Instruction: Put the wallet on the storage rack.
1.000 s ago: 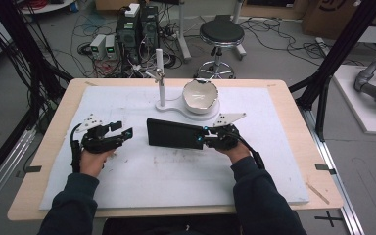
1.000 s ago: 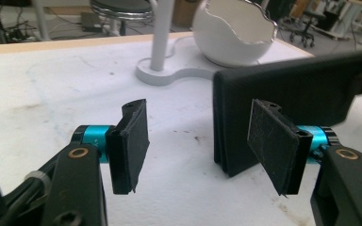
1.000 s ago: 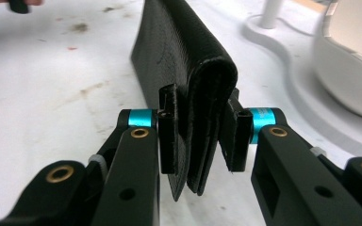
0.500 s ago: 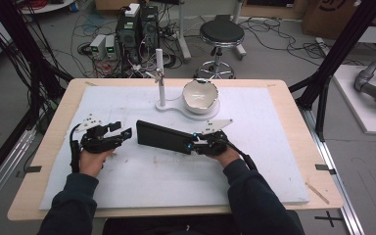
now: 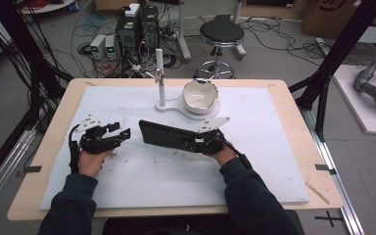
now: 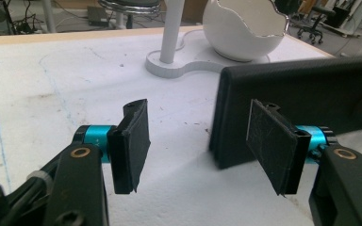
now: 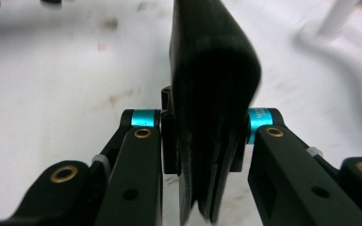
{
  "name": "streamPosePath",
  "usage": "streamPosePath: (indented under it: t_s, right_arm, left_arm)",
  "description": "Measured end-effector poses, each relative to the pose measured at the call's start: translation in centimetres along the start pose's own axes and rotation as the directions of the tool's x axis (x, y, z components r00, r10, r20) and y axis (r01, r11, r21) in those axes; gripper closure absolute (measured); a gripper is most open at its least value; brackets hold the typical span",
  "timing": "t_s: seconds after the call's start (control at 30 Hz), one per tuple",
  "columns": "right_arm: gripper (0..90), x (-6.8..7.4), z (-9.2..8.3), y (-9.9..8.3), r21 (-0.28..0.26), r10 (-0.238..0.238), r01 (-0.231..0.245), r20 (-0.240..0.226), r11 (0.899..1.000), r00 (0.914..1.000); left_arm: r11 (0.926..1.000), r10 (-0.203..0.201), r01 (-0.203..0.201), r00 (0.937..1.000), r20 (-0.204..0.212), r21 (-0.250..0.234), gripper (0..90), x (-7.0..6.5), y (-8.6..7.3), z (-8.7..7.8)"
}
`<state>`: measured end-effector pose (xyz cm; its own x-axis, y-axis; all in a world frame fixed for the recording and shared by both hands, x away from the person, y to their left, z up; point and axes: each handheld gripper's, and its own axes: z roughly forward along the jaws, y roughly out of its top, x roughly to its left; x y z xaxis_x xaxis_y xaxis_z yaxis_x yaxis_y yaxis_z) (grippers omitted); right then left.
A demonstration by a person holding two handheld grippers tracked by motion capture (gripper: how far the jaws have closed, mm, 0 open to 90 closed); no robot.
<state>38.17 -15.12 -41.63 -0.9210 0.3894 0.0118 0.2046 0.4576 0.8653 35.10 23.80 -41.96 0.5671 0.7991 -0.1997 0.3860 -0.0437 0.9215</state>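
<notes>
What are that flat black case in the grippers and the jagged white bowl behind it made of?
The flat black folding case looks like matte leather or imitation leather: its surface is finely grained and its edges are rounded.

The jagged-rimmed white bowl looks like smooth, slightly glossy plastic or ceramic, shaped like a cracked eggshell; which of the two is unclear.

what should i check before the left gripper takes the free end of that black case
1. Right gripper clamped on the black case: ok, pads press both faces; its jaws have just been closing.
2. Left gripper wide enough for the case's end: ok, jaws stand open with nothing between them.
3. Case end lined up between the left pads: not ok, it sits behind the far pad.
4. Case clear of the white bowl and its stand: ok.
5. Case closed: cannot tell.
</notes>
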Motion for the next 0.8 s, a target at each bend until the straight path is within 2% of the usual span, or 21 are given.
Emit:
streamPosePath:
  t_s: [0.03,0.17,0.27,0.43,0.6,0.8]
  right_arm:
    - [74.3,-0.1,-0.7,0.2,-0.018,0.0,0.0,0.02,1.0,0.9998]
    - [74.9,-0.6,-3.0,0.6,-0.014,-0.009,0.01,0.086,1.0,0.9962]
    - [74.9,-1.0,-4.5,0.7,-0.03,0.011,-0.008,0.113,1.0,0.9935]
    - [74.8,-1.1,-7.0,1.9,-0.085,0.008,0.006,0.164,0.996,0.9864]
    - [74.8,-1.6,-9.5,4.0,-0.115,0.001,0.026,0.232,0.993,0.9727]
    - [74.8,-3.4,-12.0,6.0,-0.103,-0.003,0.04,0.335,0.994,0.942]
  left_arm:
    - [1.0,0.0,0.0,1.0,-0.001,0.0,38.6,0.0,0.0,0.0]
    - [1.0,-0.001,0.001,0.9998,-0.02,0.004,33.5,0.2,0.0,-0.1]
    - [1.0,-0.004,0.005,0.9998,-0.017,0.005,33.3,0.2,-0.1,-0.1]
    - [0.9999,-0.002,0.002,1.0,-0.008,0.011,31.0,0.2,-0.1,0.1]
    - [0.9999,0.002,-0.002,1.0,-0.001,0.014,30.0,0.2,-0.1,0.0]
    - [0.9999,-0.003,0.003,1.0,0.001,0.016,30.0,0.2,-0.2,0.1]
